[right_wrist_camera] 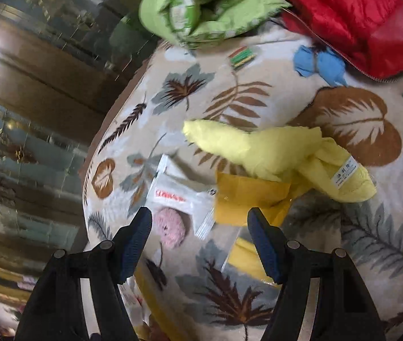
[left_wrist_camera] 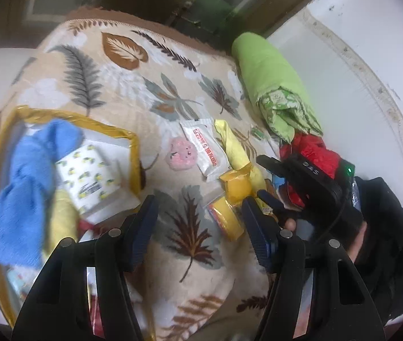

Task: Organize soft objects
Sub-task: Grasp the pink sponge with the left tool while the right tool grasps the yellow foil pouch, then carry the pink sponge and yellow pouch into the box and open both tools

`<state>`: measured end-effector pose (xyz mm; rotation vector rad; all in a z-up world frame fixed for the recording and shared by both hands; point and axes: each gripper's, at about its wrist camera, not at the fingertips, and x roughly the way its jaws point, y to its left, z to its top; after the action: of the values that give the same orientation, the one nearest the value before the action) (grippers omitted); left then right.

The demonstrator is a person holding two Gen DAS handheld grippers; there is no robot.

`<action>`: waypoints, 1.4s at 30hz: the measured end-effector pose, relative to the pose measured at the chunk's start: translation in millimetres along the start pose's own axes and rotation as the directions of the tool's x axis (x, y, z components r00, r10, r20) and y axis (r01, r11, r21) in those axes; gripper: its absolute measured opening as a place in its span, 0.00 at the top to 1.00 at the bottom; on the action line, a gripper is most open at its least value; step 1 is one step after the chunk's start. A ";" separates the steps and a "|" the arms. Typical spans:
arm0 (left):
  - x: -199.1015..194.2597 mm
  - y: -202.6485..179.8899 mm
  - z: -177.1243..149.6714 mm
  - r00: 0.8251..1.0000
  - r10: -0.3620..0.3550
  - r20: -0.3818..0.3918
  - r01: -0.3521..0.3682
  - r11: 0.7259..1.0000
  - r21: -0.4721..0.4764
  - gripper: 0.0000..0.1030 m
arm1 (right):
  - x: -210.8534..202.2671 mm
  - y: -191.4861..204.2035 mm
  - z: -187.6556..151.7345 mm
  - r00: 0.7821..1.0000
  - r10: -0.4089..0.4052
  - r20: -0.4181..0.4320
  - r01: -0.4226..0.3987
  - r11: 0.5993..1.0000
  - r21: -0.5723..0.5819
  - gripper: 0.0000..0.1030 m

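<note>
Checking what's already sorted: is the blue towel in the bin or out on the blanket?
In. The blue towel lies inside the yellow-rimmed bin.

Both pictures are bright with soft daylight and only faint shadows. The round lens bends everything, and the corners go black. In the left view the blue towel is smeared with blur. In the right view the shiny floor has white glare spots and streaks, and the green cloth looks blurry
</note>
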<state>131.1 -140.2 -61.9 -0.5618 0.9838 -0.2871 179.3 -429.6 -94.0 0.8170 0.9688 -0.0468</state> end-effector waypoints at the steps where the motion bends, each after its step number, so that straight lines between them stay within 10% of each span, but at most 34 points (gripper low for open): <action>1: 6.3 -1.6 3.0 1.000 0.007 -0.011 -0.007 1.000 0.006 0.40 | -2.2 -7.4 2.0 1.000 0.009 0.009 -0.009 0.999 0.032 0.32; 15: 119.6 -6.3 40.3 0.973 0.160 -0.164 -0.155 0.987 0.039 0.40 | -1.3 -32.4 14.1 0.999 0.021 0.042 -0.026 0.992 0.123 0.32; 22: 206.5 -10.7 61.5 0.880 0.427 -0.207 -0.375 0.893 0.247 0.36 | 32.4 -7.7 16.4 0.985 -0.171 -0.019 0.170 0.983 -0.070 0.31; 24: 204.3 -11.8 59.9 0.889 0.425 -0.170 -0.382 0.893 0.237 0.40 | 44.9 -12.5 15.6 0.976 -0.213 -0.050 0.208 0.975 -0.081 0.28; 25: 201.0 -13.1 59.5 0.911 0.376 -0.168 -0.336 0.915 0.225 0.71 | 53.6 -17.2 14.6 0.975 -0.203 -0.094 0.197 0.978 -0.073 0.26; 26: 200.0 -12.7 59.4 0.926 0.320 -0.199 -0.280 0.938 0.205 0.75 | 60.5 -21.3 13.2 0.971 -0.196 -0.134 0.190 0.980 -0.058 0.27; 36: 91.7 -5.0 53.3 0.993 0.085 -0.083 -0.081 0.995 0.051 0.77 | 38.6 -20.7 14.5 0.990 -0.120 -0.069 0.117 0.992 -0.047 0.43; 42: -11.3 31.5 27.1 0.999 0.027 0.044 -0.026 0.999 -0.038 0.77 | 10.3 10.2 4.0 0.998 0.052 0.034 -0.048 0.994 -0.098 0.43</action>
<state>147.4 -100.4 -60.2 -0.5863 0.9542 -0.2320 192.1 -421.7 -94.4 0.7477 0.9084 0.0285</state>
